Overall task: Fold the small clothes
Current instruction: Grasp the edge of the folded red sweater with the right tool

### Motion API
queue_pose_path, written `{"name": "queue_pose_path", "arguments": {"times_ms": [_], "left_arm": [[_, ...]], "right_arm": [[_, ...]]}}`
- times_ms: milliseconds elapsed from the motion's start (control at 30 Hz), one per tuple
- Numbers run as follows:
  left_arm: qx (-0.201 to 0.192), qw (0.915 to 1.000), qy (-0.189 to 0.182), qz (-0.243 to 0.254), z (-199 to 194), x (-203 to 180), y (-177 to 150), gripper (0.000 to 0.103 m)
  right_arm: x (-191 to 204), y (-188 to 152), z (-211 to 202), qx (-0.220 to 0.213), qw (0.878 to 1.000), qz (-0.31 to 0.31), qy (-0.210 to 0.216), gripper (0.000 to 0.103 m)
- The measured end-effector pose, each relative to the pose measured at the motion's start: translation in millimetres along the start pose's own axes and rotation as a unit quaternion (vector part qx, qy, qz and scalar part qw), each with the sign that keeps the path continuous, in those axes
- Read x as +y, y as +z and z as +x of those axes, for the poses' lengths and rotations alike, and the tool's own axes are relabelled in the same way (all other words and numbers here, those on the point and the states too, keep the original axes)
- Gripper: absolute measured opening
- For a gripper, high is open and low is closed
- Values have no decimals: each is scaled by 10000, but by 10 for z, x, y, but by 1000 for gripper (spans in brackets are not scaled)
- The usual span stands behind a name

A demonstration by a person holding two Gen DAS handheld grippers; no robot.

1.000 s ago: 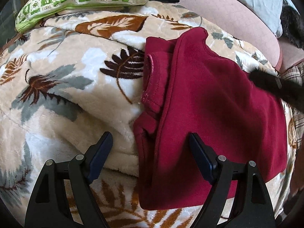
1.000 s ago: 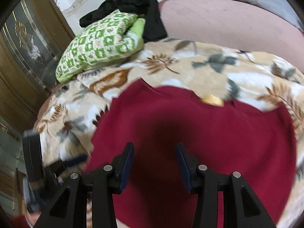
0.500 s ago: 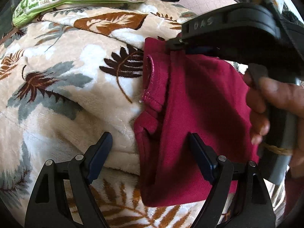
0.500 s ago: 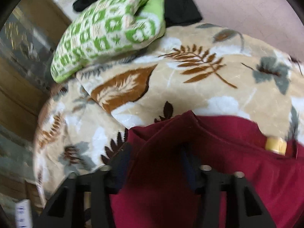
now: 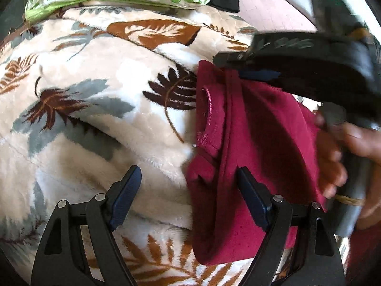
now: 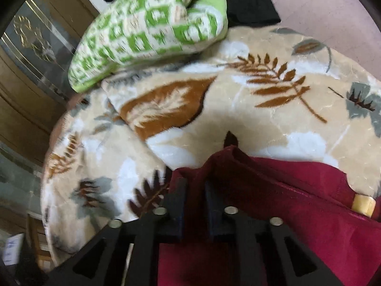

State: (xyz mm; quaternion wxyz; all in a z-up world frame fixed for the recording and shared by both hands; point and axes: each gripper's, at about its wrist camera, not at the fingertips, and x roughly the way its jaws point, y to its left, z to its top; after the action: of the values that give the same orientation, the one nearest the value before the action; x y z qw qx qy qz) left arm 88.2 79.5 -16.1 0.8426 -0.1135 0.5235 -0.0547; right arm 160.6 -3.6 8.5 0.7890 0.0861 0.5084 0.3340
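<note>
A maroon fleece garment (image 5: 262, 143) lies on a leaf-print blanket (image 5: 95, 119), its left side folded over. My left gripper (image 5: 188, 190) hangs open above the garment's near left edge, one finger over the blanket, the other over the fabric. My right gripper (image 5: 228, 65), held by a hand (image 5: 352, 138), sits at the garment's far left corner. In the right wrist view its fingers (image 6: 176, 197) stand close together with a raised fold of the maroon garment (image 6: 297, 214) pinched between them; the jaws are opening slightly. A yellow tag (image 6: 363, 205) shows at the neckline.
A green-and-white patterned pillow (image 6: 147, 31) lies at the far edge of the blanket, with a black garment (image 6: 250, 0) behind it. Pink bedding (image 6: 321, 12) stretches to the far right. A wooden, glass-fronted cabinet (image 6: 28, 71) stands at the left.
The right gripper swept in from the right to the garment's far left corner and closed on the fabric there, lifting a fold. The left gripper has stayed open and drifted slightly.
</note>
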Motion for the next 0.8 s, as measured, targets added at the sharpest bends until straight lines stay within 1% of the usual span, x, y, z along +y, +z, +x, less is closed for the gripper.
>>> {"name": "queue_pose_path", "arguments": {"times_ms": [33,133,167,200,233,267,333,433,500,600,633,667,733,800], "left_arm": [[-4,10000,17,12,0,-4,-9,83],[-6,10000,63,19,13,-15,-25,83],[-20,10000,82,36,12,-26,-36,83],[-28,9999,95,49,10,-47,-54,83],[-33,9999,108,64,5,-48,-59,83],[-31,9999,111,66,14,-45,-57,83],[-18,9999,117,72,23,-46,-59,83],[-3,9999,120,81,19,-48,-60,83],[2,9999,114,90,41,-54,-40,83],[5,9999,118,112,41,-60,-38,83],[2,9999,117,109,41,-59,-40,83],[-1,9999,113,106,39,-57,-41,83],[-11,9999,116,91,23,-58,-69,83],[-17,9999,111,85,18,-55,-85,83]], "right_arm": [[27,-30,-88,-13,10000,-31,77,34],[134,-105,-221,-44,9997,-223,133,34],[188,-134,-231,-26,9993,-342,116,34],[238,-160,-210,19,9989,-459,7,34],[262,-171,-180,61,9986,-518,-103,34],[288,-184,-112,148,9978,-580,-300,30],[281,-221,15,288,9966,-595,-492,26],[257,-264,175,369,9961,-577,-551,26],[270,-254,166,363,9958,-626,-553,26],[266,-234,70,423,9966,-573,-424,26],[262,-238,30,446,9968,-543,-382,28],[256,-243,1,460,9969,-519,-379,37],[257,-261,-55,450,9970,-461,-419,46],[276,-277,-95,435,9969,-465,-468,46]]}}
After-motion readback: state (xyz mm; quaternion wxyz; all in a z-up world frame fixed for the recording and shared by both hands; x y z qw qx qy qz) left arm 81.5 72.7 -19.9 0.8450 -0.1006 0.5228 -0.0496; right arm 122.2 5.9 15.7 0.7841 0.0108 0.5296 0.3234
